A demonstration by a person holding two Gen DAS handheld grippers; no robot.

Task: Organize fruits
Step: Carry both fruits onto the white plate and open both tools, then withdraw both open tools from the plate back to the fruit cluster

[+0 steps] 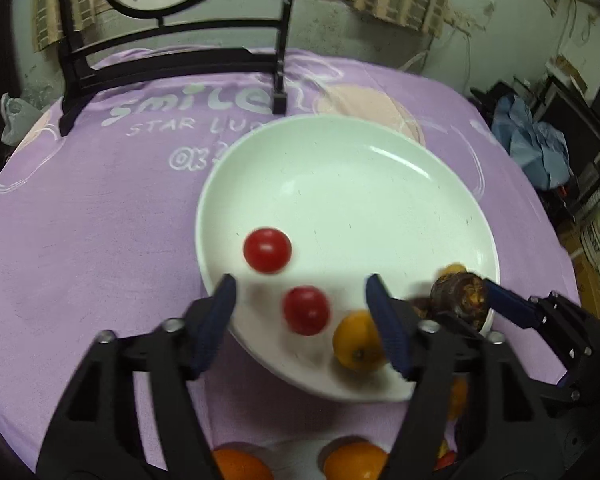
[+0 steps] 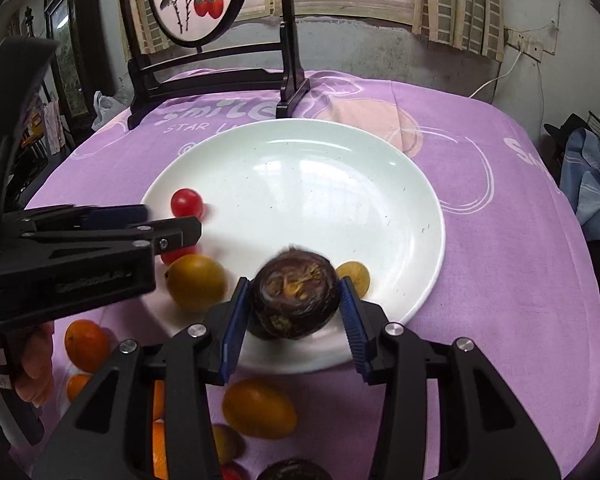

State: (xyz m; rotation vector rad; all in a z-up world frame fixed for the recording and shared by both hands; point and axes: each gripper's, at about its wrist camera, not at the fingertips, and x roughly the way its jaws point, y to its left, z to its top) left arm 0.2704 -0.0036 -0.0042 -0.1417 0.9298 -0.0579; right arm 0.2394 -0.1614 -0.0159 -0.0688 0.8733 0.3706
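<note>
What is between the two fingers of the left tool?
In the left wrist view, a red cherry tomato lies on the white plate between the fingers of the left tool, which is open and touches nothing.

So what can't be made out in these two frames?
- Second red tomato, right wrist view: mostly hidden behind the left tongs.
- Small yellow fruit, right wrist view: partly covered by the dark fruit and a right finger.
- Fruits off the plate, left wrist view: cut off by the bottom edge.

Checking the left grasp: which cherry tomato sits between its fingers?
The nearer cherry tomato, beside the yellow fruit; the other lies beyond the fingertips.
</note>
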